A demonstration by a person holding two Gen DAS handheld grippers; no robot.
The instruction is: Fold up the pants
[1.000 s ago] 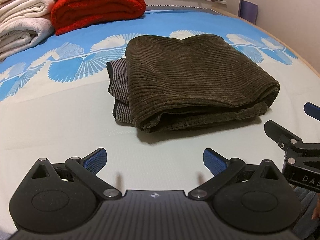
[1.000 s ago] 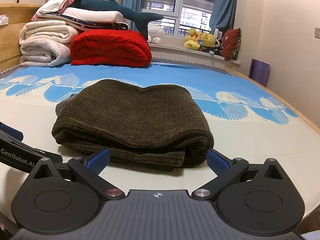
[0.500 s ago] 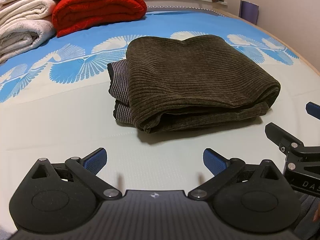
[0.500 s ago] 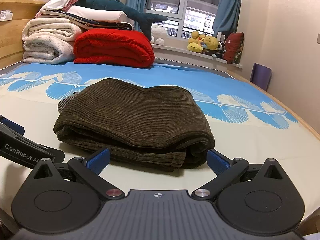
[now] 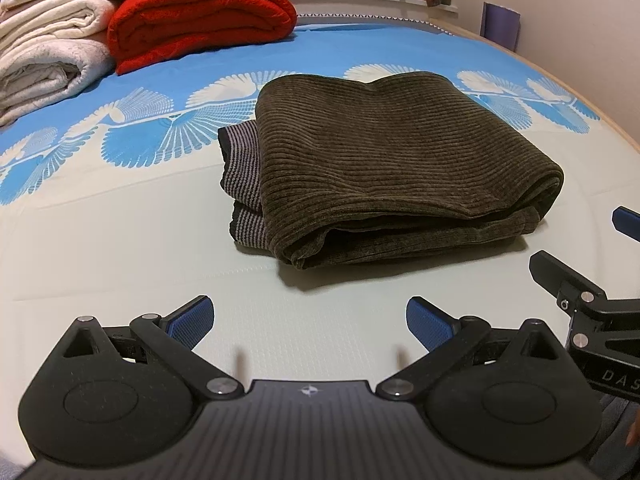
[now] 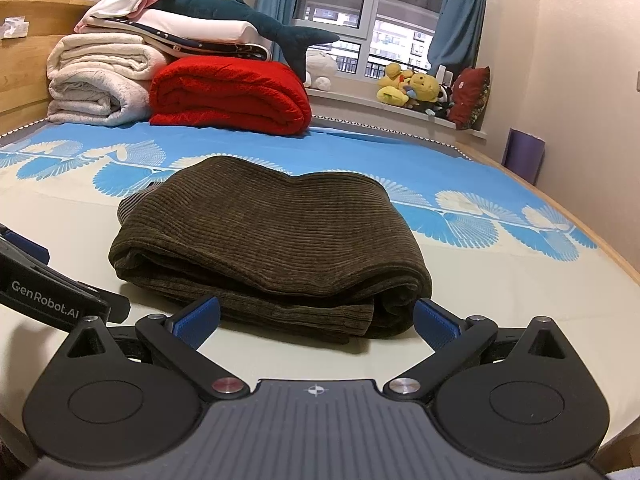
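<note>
Both grippers have drawn slightly back over 1 second; the pants (image 5: 384,168) haven't moved, folded mid-bed (image 5: 100,240). Left gripper (image 5: 310,318) and right gripper (image 6: 316,316) hover near, spread wide and empty, probably because folding looks finished.

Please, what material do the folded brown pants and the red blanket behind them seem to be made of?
The folded dark olive-brown pants look like corduroy: parallel raised ribs run across a matte, soft surface. Their grey striped band at one edge looks like ribbed knit. The folded red blanket seems a thick plush or fleece, with a puckered, fuzzy, matte surface; the exact fibre cannot be told.
</note>
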